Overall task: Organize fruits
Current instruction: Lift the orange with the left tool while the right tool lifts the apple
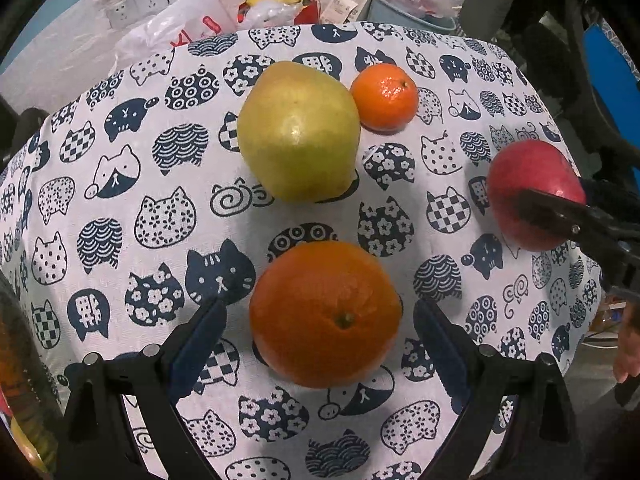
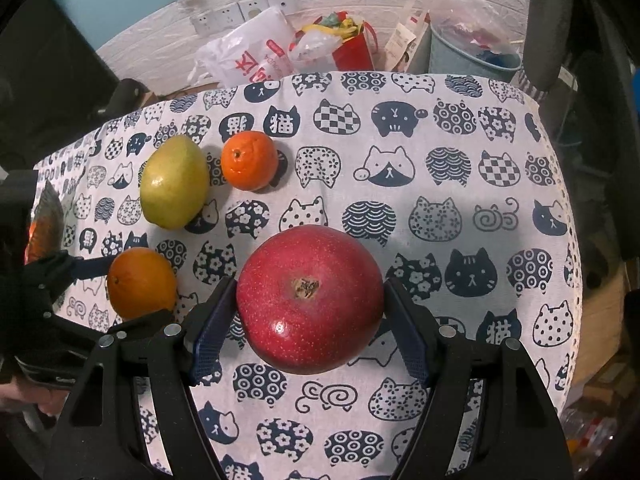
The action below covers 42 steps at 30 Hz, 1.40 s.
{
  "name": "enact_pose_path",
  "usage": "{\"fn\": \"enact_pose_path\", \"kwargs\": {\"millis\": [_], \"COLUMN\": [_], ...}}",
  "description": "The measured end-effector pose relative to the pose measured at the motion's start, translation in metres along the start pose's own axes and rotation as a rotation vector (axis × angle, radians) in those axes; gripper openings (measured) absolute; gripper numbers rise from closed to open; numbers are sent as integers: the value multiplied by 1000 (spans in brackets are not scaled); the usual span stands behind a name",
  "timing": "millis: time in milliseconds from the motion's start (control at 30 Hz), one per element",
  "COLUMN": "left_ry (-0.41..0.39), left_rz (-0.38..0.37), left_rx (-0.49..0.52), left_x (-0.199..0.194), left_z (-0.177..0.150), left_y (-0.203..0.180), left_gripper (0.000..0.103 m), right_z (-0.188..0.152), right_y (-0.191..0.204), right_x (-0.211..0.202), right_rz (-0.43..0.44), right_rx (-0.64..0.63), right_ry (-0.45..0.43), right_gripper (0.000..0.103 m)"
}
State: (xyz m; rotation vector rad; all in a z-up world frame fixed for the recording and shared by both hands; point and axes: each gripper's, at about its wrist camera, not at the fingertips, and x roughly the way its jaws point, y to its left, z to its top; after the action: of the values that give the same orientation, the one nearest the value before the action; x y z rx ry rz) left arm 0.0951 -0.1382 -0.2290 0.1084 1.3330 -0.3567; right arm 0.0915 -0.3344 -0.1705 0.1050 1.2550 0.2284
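On the cat-print tablecloth (image 1: 140, 208) a large orange (image 1: 324, 312) lies between the fingers of my left gripper (image 1: 320, 303). The jaws stand open, with a gap on each side of the fruit. A green-yellow pear (image 1: 298, 132) and a small mandarin (image 1: 384, 96) sit side by side beyond it. At the right a red apple (image 2: 310, 300) rests on the cloth. My right gripper (image 2: 310, 281) is shut on it, both blue pads against its sides. The right wrist view also shows the pear (image 2: 174, 182), the mandarin (image 2: 250, 160) and the orange (image 2: 142, 282) at the left.
Behind the table's far edge stand a white plastic bag (image 2: 248, 56), a red bag (image 2: 352, 52) of wrappers and a grey bucket (image 2: 464, 56), against a white brick wall with sockets (image 2: 240, 14). A dark chair frame (image 1: 580, 92) rises at the right.
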Motion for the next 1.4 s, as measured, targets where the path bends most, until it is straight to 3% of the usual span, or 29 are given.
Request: {"fn": "enact_pose_path", "kwargs": {"millis": [67, 167, 733, 1400], "left_ry": [-9, 2, -35, -195], "left_rz": [4, -30, 15, 11], "left_rx": [-1, -1, 60, 28], "left_x": [0, 2, -16, -91], "left_z": [0, 1, -7, -19], "left_y": [0, 2, 1, 14], "left_gripper": [92, 72, 71, 70], "right_z": [0, 1, 4, 13], "right_y": [0, 1, 12, 49], "right_x": [0, 1, -10, -55], "right_rz": [1, 3, -2, 22], "right_rx": [-2, -3, -35, -115], "right_ry": [0, 0, -33, -142], "right_gripper": [74, 74, 74, 74]}}
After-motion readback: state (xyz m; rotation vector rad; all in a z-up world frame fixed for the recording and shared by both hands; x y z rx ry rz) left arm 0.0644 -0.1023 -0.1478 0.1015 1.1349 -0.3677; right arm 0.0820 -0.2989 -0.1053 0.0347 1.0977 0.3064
